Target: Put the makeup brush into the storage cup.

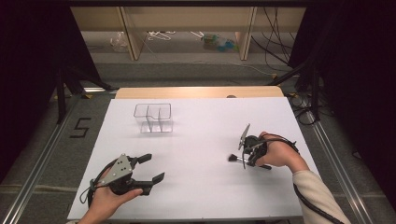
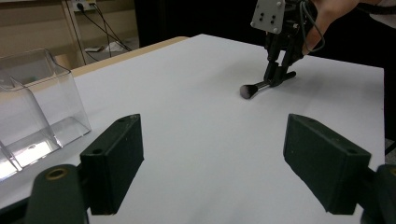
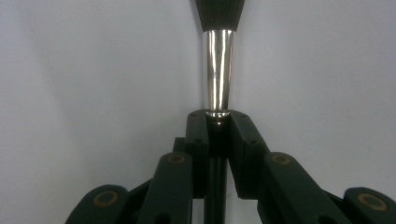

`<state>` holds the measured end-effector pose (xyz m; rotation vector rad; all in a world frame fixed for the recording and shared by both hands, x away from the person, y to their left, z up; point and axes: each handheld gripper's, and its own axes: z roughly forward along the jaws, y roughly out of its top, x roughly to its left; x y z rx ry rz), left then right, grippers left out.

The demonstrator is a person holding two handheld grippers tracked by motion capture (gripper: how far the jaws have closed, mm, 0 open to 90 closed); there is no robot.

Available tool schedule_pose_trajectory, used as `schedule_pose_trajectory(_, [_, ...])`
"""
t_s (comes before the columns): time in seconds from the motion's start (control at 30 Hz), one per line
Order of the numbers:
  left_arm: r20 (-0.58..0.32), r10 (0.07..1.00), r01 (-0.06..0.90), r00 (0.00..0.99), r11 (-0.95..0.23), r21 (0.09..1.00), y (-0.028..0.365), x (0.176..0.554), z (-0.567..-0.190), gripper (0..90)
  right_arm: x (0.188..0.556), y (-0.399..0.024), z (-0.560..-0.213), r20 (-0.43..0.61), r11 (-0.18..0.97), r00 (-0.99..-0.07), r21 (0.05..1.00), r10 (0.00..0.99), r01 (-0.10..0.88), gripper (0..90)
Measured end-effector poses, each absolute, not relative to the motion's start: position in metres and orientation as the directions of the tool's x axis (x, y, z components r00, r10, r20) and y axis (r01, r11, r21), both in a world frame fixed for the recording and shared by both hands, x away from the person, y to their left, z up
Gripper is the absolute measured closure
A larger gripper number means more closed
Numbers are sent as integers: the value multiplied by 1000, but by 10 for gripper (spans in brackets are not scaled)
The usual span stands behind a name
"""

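My right gripper (image 3: 217, 122) is clamped on the makeup brush (image 3: 218, 74) handle, bristles pointing left; left gripper (image 1: 148, 168) gapes empty

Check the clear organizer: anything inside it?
The clear organizer looks empty: through its walls only the dividers and the white table show in the high view. In the left gripper view, its nearest compartments run off the frame edge, so those can't be fully confirmed.

Brush (image 3: 219, 65) bristles apparently cut off at top edge.
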<state>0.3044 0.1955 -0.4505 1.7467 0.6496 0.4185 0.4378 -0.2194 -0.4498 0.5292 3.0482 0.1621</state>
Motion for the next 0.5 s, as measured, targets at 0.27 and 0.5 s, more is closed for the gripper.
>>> schedule_pose_trajectory(0.27, [-52, 623, 208, 781, -180, 961, 196, 304, -450, 201, 437, -226, -443, -19, 925, -937, 166, 348, 340, 793])
schedule_pose_trajectory(0.5, [-54, 624, 210, 779, -179, 961, 196, 305, -451, 201, 434, -232, -436, -27, 917, -936, 213, 350, 337, 793])
